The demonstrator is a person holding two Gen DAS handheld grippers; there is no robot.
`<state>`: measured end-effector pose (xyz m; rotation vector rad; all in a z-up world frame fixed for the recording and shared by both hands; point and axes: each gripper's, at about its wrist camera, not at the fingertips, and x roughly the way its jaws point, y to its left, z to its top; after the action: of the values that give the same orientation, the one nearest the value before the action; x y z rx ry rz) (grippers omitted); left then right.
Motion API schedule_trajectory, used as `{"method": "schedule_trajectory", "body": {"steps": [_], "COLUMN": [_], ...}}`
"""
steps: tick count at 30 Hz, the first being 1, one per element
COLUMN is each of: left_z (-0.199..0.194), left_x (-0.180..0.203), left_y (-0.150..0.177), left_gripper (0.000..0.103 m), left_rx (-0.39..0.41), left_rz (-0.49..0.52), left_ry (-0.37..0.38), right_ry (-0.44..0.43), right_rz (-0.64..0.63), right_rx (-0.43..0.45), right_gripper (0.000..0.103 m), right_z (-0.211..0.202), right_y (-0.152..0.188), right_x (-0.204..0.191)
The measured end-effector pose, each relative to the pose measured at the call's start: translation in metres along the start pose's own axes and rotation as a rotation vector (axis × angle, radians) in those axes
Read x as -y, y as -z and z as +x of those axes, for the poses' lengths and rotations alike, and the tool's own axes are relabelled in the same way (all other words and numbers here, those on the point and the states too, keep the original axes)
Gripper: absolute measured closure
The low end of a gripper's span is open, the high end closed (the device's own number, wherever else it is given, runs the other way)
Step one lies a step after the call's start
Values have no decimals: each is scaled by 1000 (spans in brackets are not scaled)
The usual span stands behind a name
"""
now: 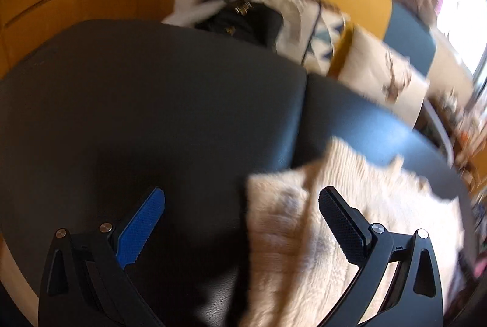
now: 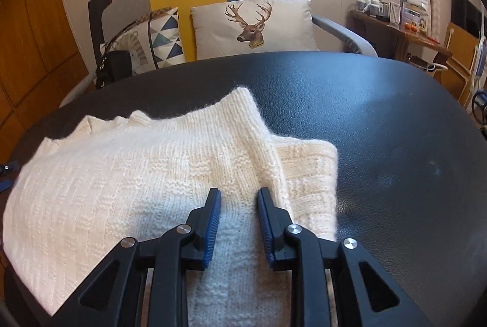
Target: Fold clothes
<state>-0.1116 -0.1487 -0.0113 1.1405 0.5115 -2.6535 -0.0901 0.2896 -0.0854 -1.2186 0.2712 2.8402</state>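
A black, leather-like padded surface point(image 2: 380, 126) carries everything here, and in the left wrist view a seam point(image 1: 305, 120) splits it into two cushioned sections. A cream knitted sweater point(image 2: 146, 175) lies directly on it, partly folded, with one layer doubled over another near its right edge and bare black padding beyond it to the right and behind. In the blurred left wrist view the same sweater point(image 1: 304, 235) seems to sit over the section right of the seam, with its left edge just left of the seam line.
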Motion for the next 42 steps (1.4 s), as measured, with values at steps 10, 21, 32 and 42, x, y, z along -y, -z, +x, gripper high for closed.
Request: {"method": "schedule_trajectory", "body": {"steps": [10,21,32,42], "left_z": [6,41,39,41], "left_x": [78,63,58,56], "left_y": [35,44,49,51], "left_gripper": [0,0,0,0], "left_rx": [-35,-97,-85,-80], "left_rz": [304,236,223,220], "left_ry": [50,-14,5,16], "right_ry": [34,59,36,-33], "right_rz": [-31,-57,-93,-32], "right_rx": [6,-9,-49,-23], "right_gripper": [79,78,75,74], "right_z": [0,2,1,8], "right_y": [1,0,-18,-11], "right_x": [-9,-14,-44,-22]}}
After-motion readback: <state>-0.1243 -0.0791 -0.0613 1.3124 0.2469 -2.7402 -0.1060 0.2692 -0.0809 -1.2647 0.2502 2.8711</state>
